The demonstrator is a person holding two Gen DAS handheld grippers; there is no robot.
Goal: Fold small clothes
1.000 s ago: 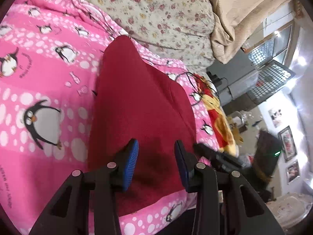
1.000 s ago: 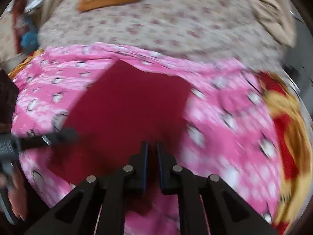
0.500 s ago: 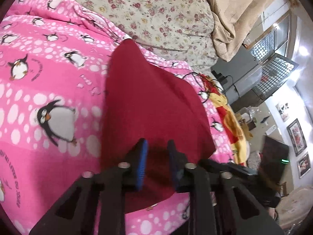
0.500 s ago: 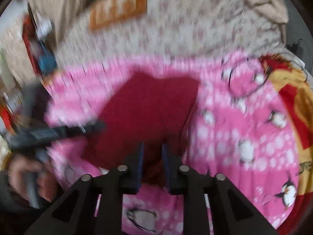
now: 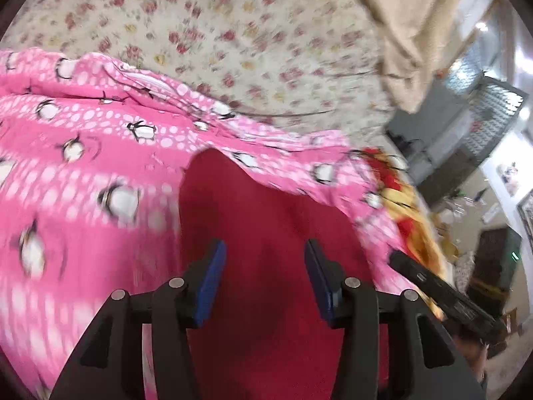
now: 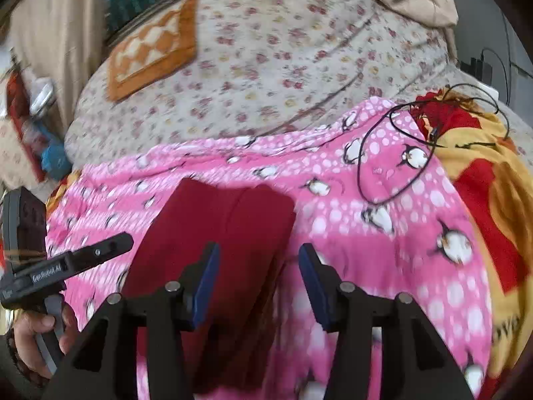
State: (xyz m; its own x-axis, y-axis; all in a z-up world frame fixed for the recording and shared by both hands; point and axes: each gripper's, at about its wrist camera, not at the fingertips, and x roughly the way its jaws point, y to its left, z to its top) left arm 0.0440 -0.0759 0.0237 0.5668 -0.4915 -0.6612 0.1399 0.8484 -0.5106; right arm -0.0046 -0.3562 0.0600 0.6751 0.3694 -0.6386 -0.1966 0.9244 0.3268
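Observation:
A dark red garment lies folded on a pink penguin-print blanket. It also shows in the right wrist view, with a fold ridge running down its middle. My left gripper is open and empty, hovering over the garment's near part. My right gripper is open and empty above the garment's right edge. The left gripper's finger reaches in from the left in the right wrist view. The right gripper appears at the right in the left wrist view.
A floral bedsheet lies behind the blanket with an orange patterned cushion on it. A black cable loops over the pink blanket and a red-and-yellow blanket. Beige fabric and furniture stand at the right.
Both grippers were shut on the garment's near edge, carried it forward over itself, and have now opened and let go. The garment now looks shorter.

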